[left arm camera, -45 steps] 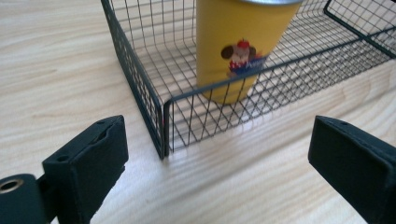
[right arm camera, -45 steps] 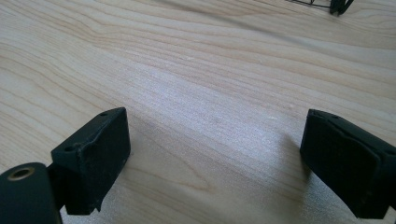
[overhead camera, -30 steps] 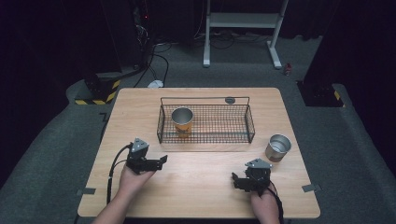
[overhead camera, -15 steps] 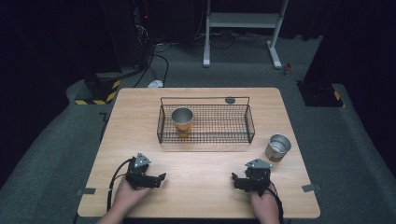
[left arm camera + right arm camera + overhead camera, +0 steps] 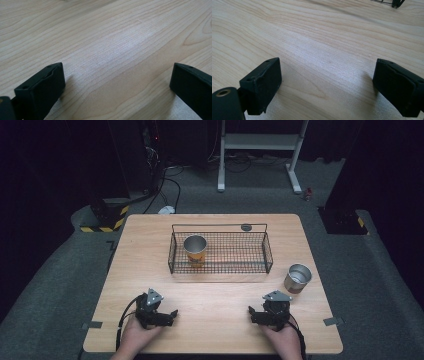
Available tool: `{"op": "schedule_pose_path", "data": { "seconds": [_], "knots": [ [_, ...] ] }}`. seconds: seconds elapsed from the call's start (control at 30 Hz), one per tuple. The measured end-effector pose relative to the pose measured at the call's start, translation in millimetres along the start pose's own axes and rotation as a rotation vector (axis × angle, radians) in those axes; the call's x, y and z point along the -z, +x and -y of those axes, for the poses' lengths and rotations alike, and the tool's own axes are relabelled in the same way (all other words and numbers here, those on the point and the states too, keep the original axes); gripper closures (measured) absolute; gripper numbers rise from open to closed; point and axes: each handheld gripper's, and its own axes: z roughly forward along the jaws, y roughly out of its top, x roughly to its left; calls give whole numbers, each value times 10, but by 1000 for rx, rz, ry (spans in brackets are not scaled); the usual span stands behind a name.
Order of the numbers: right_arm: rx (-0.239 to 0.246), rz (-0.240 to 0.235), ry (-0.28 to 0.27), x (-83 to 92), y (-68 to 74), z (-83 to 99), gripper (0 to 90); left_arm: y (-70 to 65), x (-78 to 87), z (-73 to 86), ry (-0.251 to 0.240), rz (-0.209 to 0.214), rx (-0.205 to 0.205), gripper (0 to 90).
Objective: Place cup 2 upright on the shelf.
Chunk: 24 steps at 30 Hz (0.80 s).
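Wooden bench [image 5: 215, 295] bare beneath both tongs. Left tongs [image 5: 172, 314] wide open, empty, jaws just opened; moved nearer bench's front edge since earlier. Right tongs [image 5: 251, 312] wide open, empty, unmoved.

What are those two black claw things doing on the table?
A person holds one in each hand, low over the near edge of the wooden table. The left gripper has just been opening its jaws, with nothing between them; the right gripper is open and empty too. One metal cup stands in the wire basket, another cup stands outside it, at its right.
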Motion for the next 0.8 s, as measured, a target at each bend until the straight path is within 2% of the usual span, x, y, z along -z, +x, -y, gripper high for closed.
{"op": "schedule_pose_path", "data": {
  "seconds": [0.17, 0.27, 0.47, 0.8],
  "knots": [
    [14, 1, -3, 20, -24, 17, 94, -7, -3, 9, -12, -7, -2, 6],
    [16, 21, -1, 40, -26, 9, 96, -6, -3, 11, -13, -4, 0, 6],
    [-14, 15, -34, 99, -79, -3, 91, 6, -6, 8, -12, 5, -5, 3],
    [-5, 36, -75, 211, -131, -2, 91, 21, -7, -3, -3, 12, -18, 2]
  ]
}}
